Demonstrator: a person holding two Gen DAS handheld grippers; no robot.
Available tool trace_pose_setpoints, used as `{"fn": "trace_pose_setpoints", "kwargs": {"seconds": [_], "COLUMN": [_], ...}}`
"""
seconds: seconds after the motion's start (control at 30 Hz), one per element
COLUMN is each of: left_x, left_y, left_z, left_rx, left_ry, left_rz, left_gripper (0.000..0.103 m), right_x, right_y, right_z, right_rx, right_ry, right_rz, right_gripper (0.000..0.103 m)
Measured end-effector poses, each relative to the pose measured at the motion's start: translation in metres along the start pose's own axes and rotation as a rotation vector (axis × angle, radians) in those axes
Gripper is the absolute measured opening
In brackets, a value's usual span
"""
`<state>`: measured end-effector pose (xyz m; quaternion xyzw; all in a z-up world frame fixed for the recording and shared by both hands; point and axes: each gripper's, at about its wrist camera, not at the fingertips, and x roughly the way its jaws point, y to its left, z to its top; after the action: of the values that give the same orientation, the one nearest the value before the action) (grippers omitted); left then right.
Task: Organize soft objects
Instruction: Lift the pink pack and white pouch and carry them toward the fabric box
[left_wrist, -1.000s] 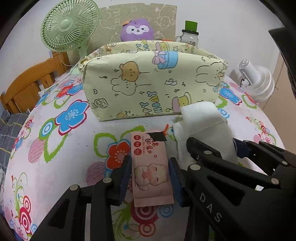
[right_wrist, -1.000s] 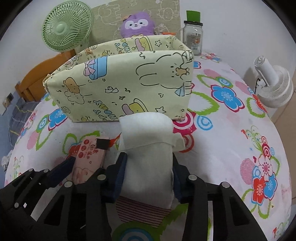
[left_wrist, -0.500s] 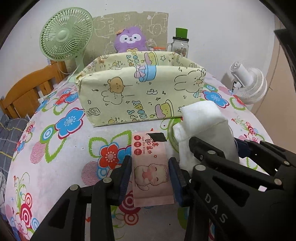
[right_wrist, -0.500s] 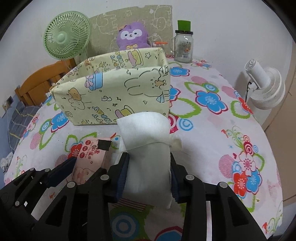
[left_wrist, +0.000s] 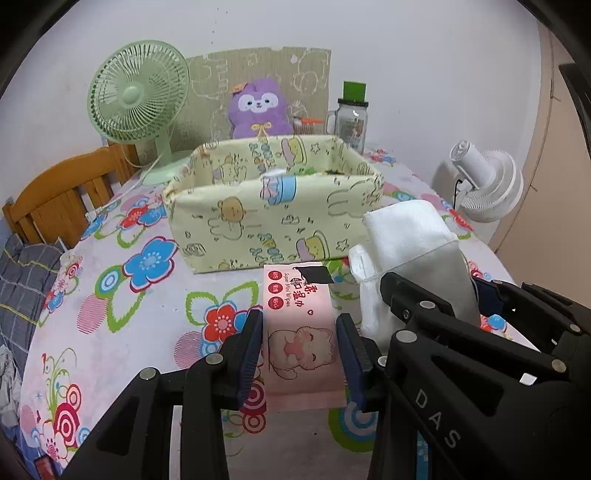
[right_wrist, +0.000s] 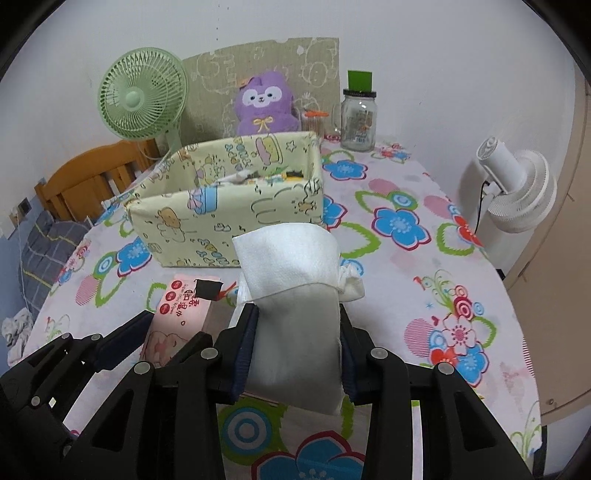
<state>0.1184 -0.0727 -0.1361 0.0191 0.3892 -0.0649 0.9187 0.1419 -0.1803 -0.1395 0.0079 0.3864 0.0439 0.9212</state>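
My left gripper (left_wrist: 299, 347) is shut on a pink pack of mini wipes (left_wrist: 299, 332) with a cat drawing, held above the floral tablecloth. My right gripper (right_wrist: 295, 339) is shut on a white soft tissue pack (right_wrist: 295, 280), held up beside the wipes pack (right_wrist: 177, 314). The tissue pack also shows in the left wrist view (left_wrist: 410, 254). A yellow cartoon-print fabric bin (left_wrist: 273, 206) stands ahead of both grippers, open at the top, with a few small items inside (right_wrist: 266, 175). Both packs are short of the bin's front wall.
Behind the bin stand a green desk fan (left_wrist: 136, 107), a purple plush toy (left_wrist: 258, 110) and a glass jar with a green lid (left_wrist: 351, 118). A white fan (right_wrist: 517, 188) stands at the right edge. A wooden chair back (left_wrist: 62, 188) is at the left.
Both grippers have risen and drawn back from the bin with their packs. The bin looks smaller and its inside now shows.
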Motion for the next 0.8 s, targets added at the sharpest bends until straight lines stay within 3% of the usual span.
{"fn": "trace_pose_setpoints", "kwargs": {"seconds": [0.8], "left_x": [-0.062], "left_y": [-0.002], "left_z": [0.030], "left_rx": [0.008], "left_ry": [-0.129], "left_rz": [0.011], "left_gripper": [0.041], "right_x": [-0.066], "right_y": [0.007], "right_z": [0.031], "right_rx": [-0.019], "right_ry": [-0.129], "right_rz": [0.010], "right_gripper": [0.042]}}
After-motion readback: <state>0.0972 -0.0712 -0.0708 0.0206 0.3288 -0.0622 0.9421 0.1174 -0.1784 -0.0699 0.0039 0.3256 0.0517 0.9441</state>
